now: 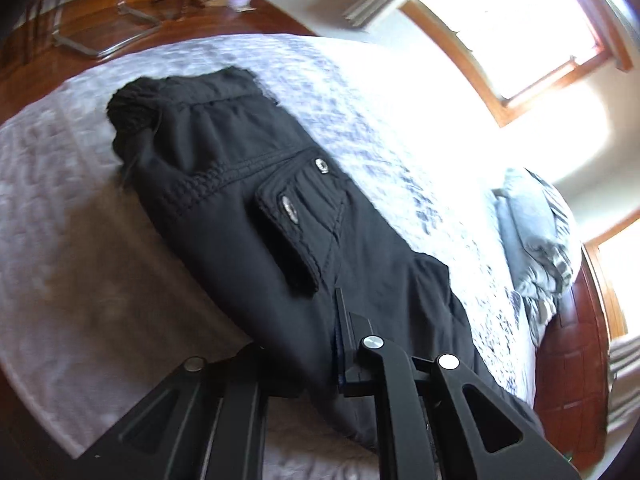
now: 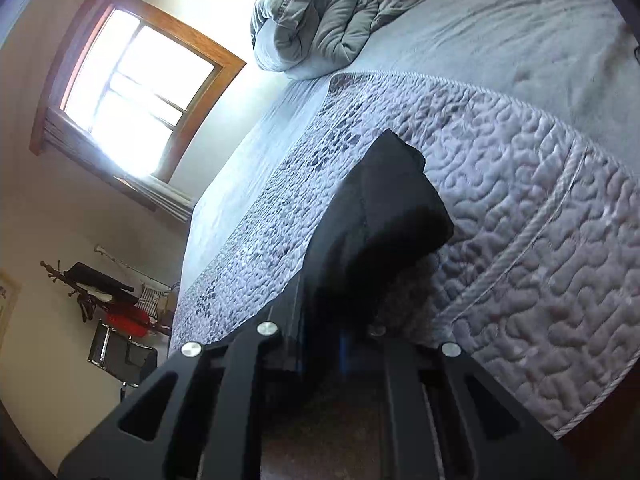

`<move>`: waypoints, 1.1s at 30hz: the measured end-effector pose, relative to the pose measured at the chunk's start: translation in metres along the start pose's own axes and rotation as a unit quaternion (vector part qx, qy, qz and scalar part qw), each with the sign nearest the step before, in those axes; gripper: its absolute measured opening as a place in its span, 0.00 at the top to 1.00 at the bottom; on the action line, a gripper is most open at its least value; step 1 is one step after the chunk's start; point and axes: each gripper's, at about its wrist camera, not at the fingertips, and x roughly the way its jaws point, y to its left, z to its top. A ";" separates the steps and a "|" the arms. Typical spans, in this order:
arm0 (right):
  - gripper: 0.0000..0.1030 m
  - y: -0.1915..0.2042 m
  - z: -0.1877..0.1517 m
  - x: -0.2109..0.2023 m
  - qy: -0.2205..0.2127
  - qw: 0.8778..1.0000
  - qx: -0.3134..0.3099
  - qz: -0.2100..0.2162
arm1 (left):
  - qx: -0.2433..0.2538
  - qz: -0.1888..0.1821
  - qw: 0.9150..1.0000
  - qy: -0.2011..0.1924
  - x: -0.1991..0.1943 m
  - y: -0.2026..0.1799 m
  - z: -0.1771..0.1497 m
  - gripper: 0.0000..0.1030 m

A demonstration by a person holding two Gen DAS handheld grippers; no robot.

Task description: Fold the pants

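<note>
Black pants (image 1: 248,208) lie on the quilted grey bedspread (image 1: 68,208), waistband at the far end and a flap pocket with snaps in the middle. My left gripper (image 1: 332,320) is shut on the near part of the pants; one finger (image 1: 352,344) shows beside the fabric, the other is hidden under it. In the right wrist view a fold of the pants (image 2: 384,208) rises from my right gripper (image 2: 324,344), which is shut on it; the cloth hides the fingertips.
A bunched grey duvet (image 2: 320,20) lies at the head of the bed, also visible in the left wrist view (image 1: 532,232). Windows (image 2: 136,84) are on the wall. A metal-framed chair (image 1: 100,12) stands on the wooden floor beyond the bed.
</note>
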 end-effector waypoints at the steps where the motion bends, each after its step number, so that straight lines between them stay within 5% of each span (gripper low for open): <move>1: 0.90 -0.003 0.005 0.000 -0.003 1.000 -0.002 -0.009 | 0.008 -0.001 1.000 0.000 0.007 -0.006 -0.002 0.90; 8: 0.90 -0.070 0.004 0.039 0.042 0.995 0.030 -0.091 | 0.002 0.014 1.000 0.003 0.044 0.001 -0.015 0.89; 15: 0.83 -0.095 -0.017 0.046 0.042 0.994 0.044 -0.089 | 0.026 0.025 0.999 0.006 0.035 0.005 -0.025 0.81; 18: 0.56 -0.094 -0.024 0.037 0.039 0.994 0.033 -0.099 | 0.030 0.055 0.998 0.004 0.028 0.004 -0.027 0.57; 20: 0.48 -0.093 -0.029 0.033 0.039 0.992 0.030 -0.112 | 0.035 0.074 0.997 -0.011 0.022 -0.001 -0.032 0.23; 26: 0.39 -0.100 -0.038 0.023 0.024 0.995 0.067 -0.074 | 0.084 0.103 0.990 -0.040 -0.009 -0.007 -0.044 0.07; 28: 0.47 -0.102 -0.035 0.029 0.024 0.993 0.078 -0.083 | 0.103 0.107 0.988 -0.038 -0.015 -0.009 -0.051 0.04; 30: 0.71 -0.105 -0.030 0.036 0.022 0.992 0.082 -0.090 | 0.114 0.102 0.988 -0.032 -0.015 -0.013 -0.056 0.04; 33: 0.83 -0.090 -0.018 0.038 0.015 0.994 0.055 -0.092 | 0.116 0.103 0.988 -0.023 -0.011 -0.016 -0.062 0.04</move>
